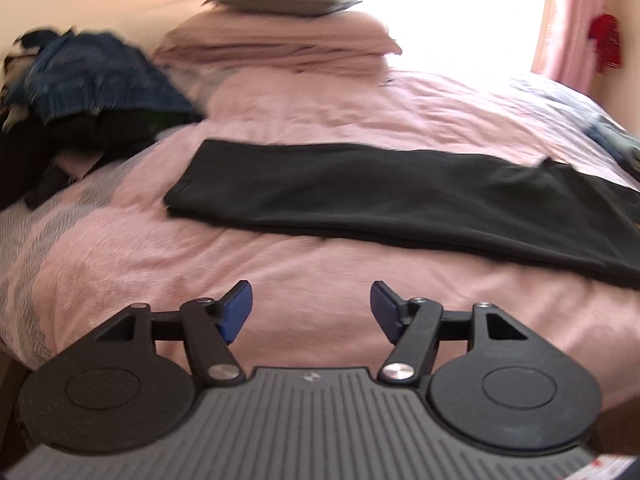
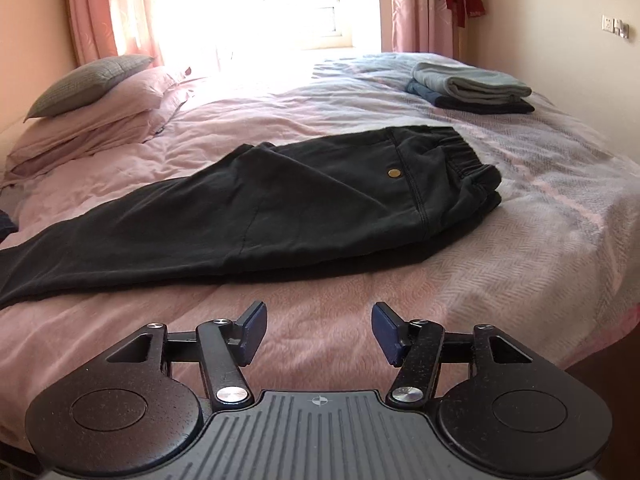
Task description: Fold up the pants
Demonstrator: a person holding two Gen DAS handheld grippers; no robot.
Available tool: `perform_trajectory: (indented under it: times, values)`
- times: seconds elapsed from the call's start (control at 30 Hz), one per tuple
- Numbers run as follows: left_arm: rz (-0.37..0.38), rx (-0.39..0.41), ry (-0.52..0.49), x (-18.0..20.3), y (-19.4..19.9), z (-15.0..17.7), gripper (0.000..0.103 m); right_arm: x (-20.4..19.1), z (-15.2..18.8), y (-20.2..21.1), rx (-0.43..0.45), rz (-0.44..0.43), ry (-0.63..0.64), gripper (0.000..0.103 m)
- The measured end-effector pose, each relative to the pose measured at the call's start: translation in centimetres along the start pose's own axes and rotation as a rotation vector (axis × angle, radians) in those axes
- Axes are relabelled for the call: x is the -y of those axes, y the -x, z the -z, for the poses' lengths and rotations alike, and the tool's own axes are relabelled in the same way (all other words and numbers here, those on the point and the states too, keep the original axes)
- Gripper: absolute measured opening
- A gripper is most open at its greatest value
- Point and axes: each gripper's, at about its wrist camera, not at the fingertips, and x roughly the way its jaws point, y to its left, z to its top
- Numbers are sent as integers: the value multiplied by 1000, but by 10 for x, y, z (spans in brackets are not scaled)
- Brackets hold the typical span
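Right, both of my jaws stand apart and empty. My left gripper (image 1: 311,312) hangs over bare pink bedspread (image 1: 320,280), nothing between its blue pads (image 1: 236,310). Same story for my right gripper (image 2: 319,334), gaping over the cover with no cloth in it.

And the pants (image 2: 280,204) are lying flat across the bed in front of me, folded lengthwise, one leg stacked on the other. From my right side I see the elastic waistband (image 2: 460,152) bunched at the far right, with a small brass button (image 2: 394,174) showing. From my left side the leg cuffs (image 1: 192,184) sit squared off at the left end. Neither gripper touches the fabric; both are near it but clear.

My reading: the long fold is done and the crosswise fold comes next. Here's where it could slip. The top leg looks only loosely laid on the lower one, so if I pinch just one layer at the cuffs, the stack will shear apart as I carry it over. That puffy waistband is uneven too, so the cuffs may land crooked on it. The soft bedspread could get caught up with the pants if I dig too deep. And the pile of dark clothes (image 1: 92,84) on the left lies close enough for a wide swing to snag.
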Motion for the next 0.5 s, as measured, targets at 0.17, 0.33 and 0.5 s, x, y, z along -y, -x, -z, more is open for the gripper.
perform_trajectory:
  times: [0.17, 0.33, 0.5]
  values:
    - [46, 36, -40, 19, 36, 11, 66, 2, 10, 37, 48, -4, -3, 57]
    - [66, 61, -75, 26, 60, 24, 66, 8, 19, 68, 91, -1, -17, 58]
    - [66, 77, -95, 30, 75, 29, 67, 10, 25, 81, 106, -20, -24, 58]
